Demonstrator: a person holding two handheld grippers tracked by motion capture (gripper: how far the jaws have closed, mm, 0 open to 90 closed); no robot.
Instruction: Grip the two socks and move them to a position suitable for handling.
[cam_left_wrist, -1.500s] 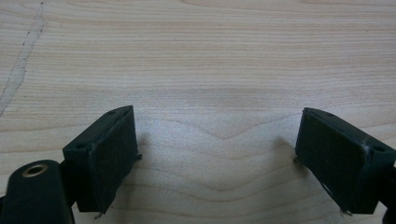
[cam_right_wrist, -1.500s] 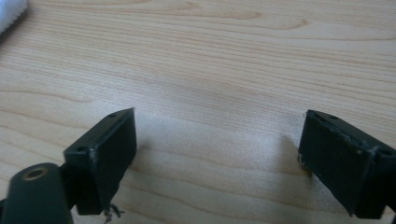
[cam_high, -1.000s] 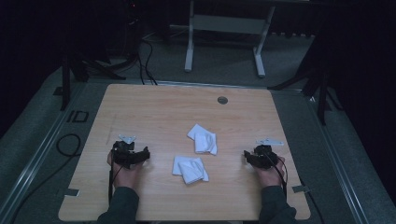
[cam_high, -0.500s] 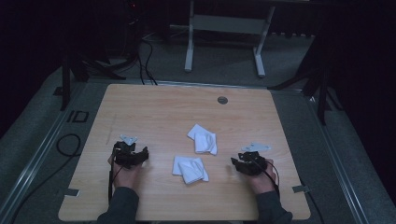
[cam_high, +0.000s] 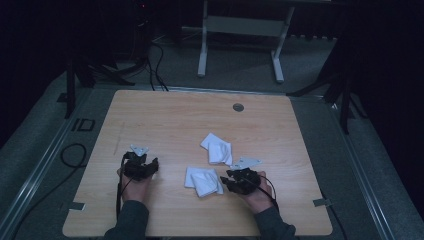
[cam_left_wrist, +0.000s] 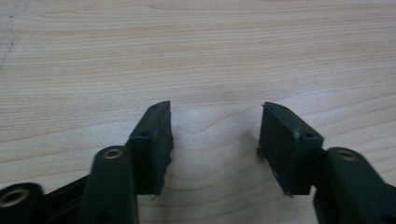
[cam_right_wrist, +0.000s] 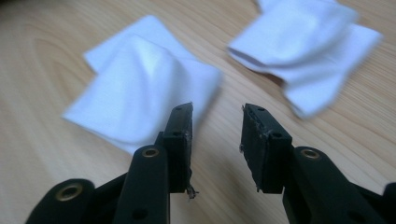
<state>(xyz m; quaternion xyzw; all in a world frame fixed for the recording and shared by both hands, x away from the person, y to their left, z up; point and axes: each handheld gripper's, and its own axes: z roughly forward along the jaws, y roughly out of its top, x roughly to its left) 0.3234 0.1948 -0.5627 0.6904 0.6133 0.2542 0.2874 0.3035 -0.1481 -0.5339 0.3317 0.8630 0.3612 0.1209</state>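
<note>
Dark floor and cables surround a pale wooden counter (cam_high: 165, 120) with a small round grommet (cam_high: 238, 107) near its far edge. Two white folded cloths lie near the middle: the near cloth (cam_high: 204, 181) sits toward the person's side, and the far cloth (cam_high: 217, 148) lies just beyond it and slightly to the right, the two close together but apart. The right gripper (cam_high: 234, 184) rests low over the counter just right of the near cloth, held in the person's right hand (cam_high: 257, 192), its grey plate on top. In the right gripper view the near cloth (cam_right_wrist: 140, 88) lies ahead and to the left of the fingers (cam_right_wrist: 180, 135), with its nearest edge running behind the left finger; the far cloth (cam_right_wrist: 303, 46) lies ahead to the right, blurred. These fingers stand partly apart and have just been closing, with bare wood between them and no cloth pinched. The left gripper (cam_high: 145, 167) sits well left of the cloths, over bare counter, held in the left hand (cam_high: 132, 186). In the left gripper view its fingers (cam_left_wrist: 154, 144) stand at a middling gap, have just been closing too, and have only wood grain between them.
</note>
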